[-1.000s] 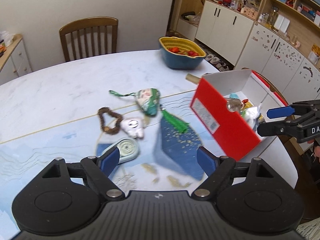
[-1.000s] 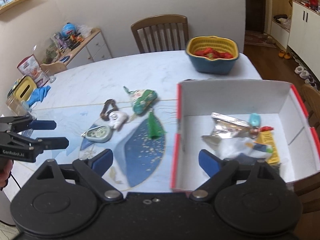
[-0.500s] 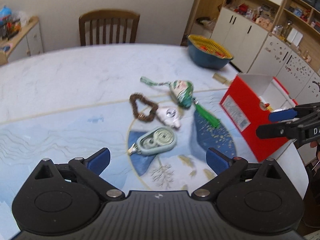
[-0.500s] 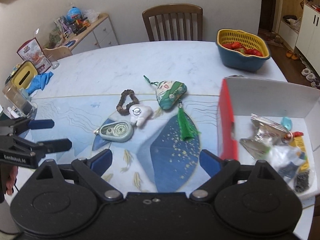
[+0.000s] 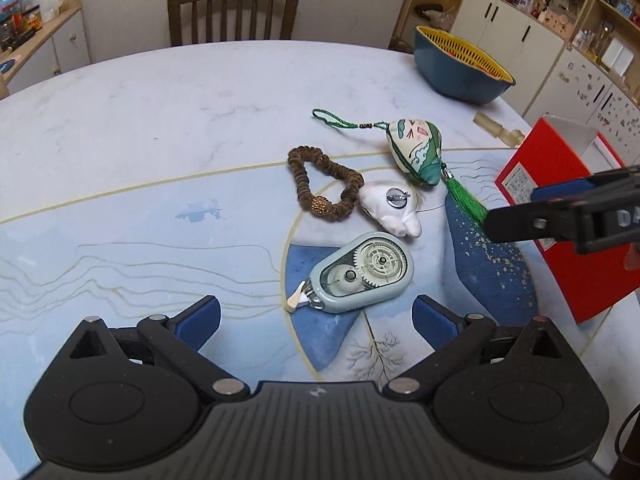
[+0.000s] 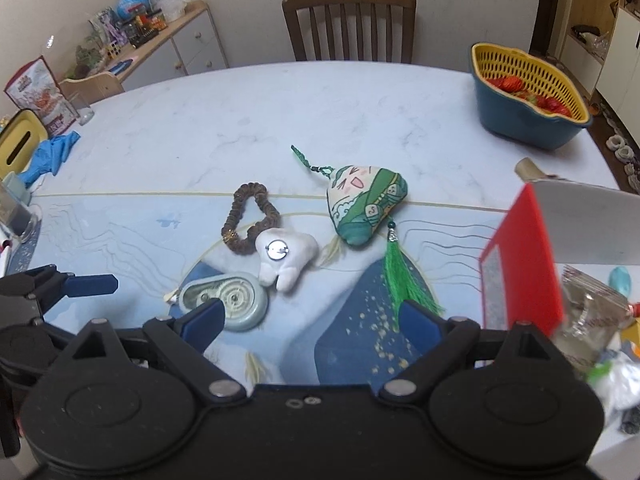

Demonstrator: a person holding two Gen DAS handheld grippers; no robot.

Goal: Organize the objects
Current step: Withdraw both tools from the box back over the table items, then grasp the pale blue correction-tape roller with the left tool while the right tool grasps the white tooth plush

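1. Four loose things lie mid-frame on the table (image 5: 160, 120): correction-tape dispenser (image 5: 362, 274), white tooth plush (image 5: 390, 210), brown bead bracelet (image 5: 324, 186), green tasselled sachet (image 5: 416, 152). The red box (image 5: 560, 208), lower right of the frame, already holds packets.
2. Left gripper (image 5: 316, 316): its jaws have just been opening and now stand spread wide, nothing between them, the dispenser just ahead. Right gripper (image 6: 310, 316): spread too, empty, above the dispenser and the tassel.
3. Step in hand, as I judge it: the approach to a first pick, likely the dispenser.
4. Next move calls for straddling its flat case and closing low.
5. Room: the plush touches the dispenser's far end and the bracelet; the box wall is near on the right; open table lies left and beyond.
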